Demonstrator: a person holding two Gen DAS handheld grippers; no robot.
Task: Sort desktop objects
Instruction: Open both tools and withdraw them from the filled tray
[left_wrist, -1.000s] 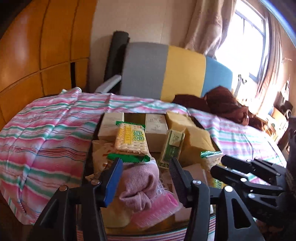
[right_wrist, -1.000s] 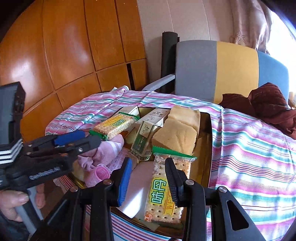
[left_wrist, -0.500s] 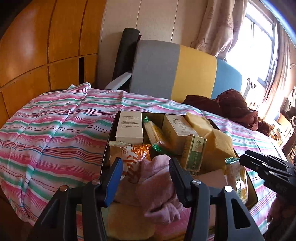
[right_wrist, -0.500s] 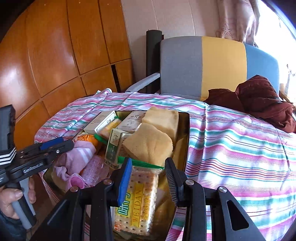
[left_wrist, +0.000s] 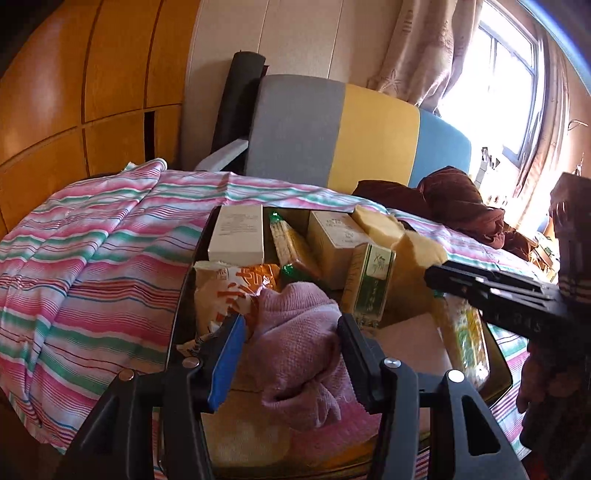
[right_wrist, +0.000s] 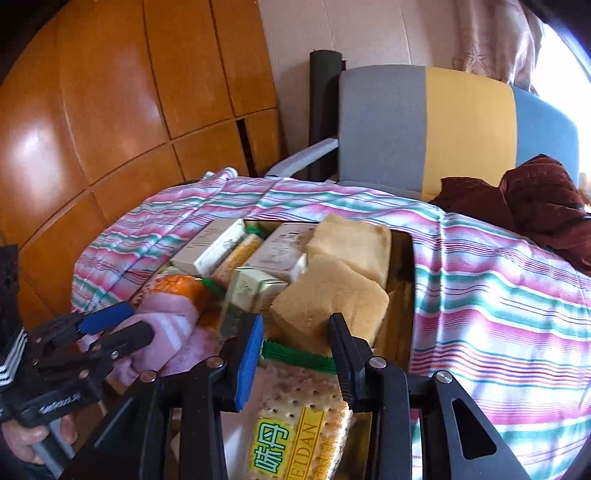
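A dark tray (left_wrist: 183, 295) on the striped cover holds the clutter. My left gripper (left_wrist: 291, 347) stands open, its fingers either side of a crumpled pink cloth (left_wrist: 295, 332) and not closed on it. An orange snack bag (left_wrist: 229, 291), a white box (left_wrist: 238, 236), a cracker pack on edge (left_wrist: 291, 247), a beige box (left_wrist: 332, 240) and a green box (left_wrist: 369, 288) lie beyond. My right gripper (right_wrist: 295, 350) is open just above a WEIDAN cracker pack (right_wrist: 295, 424), in front of two yellow sponges (right_wrist: 332, 299). The left gripper (right_wrist: 110, 328) shows at that view's left.
The tray (right_wrist: 408, 243) rests on a pink, green and white striped cover (right_wrist: 498, 295). Behind it stand a grey, yellow and blue chair back (left_wrist: 332, 133), a brown cloth heap (left_wrist: 461, 210) and wooden panels (right_wrist: 110, 110). A hand (right_wrist: 22, 439) holds the left gripper's handle.
A cracker pack that lay flat on top of the pile a second ago now stands on edge between the boxes. Both grippers have shifted slightly over the tray and stay open.
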